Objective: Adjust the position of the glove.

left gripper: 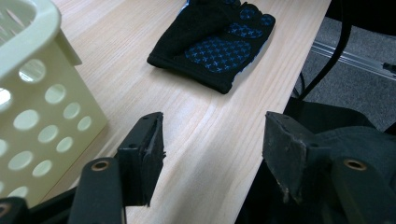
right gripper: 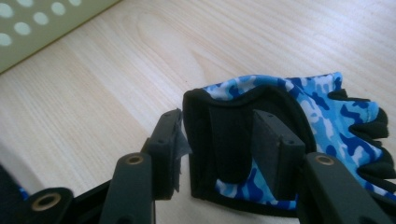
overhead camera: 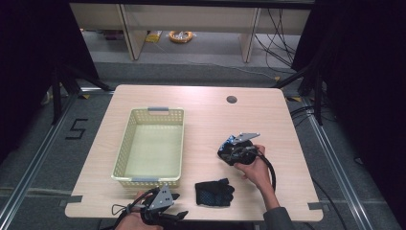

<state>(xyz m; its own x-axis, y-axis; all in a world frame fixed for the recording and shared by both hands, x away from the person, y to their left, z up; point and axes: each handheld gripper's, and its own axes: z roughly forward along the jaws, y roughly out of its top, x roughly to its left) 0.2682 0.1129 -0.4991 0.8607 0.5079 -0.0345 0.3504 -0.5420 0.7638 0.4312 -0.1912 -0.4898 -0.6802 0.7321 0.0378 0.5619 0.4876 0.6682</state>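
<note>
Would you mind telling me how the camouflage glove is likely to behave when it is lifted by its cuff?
The camouflage glove looks like thin fabric, so it would probably hang limp and weigh little. With one jaw of the right tool inside its cuff, the cloth may stretch or bunch. Its fingers would likely droop and drag on the table.

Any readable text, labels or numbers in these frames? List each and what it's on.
"5": black tape marking on the grey floor left of the table.
No print can be made out on the basket, the black glove or the blue camouflage glove.
</note>
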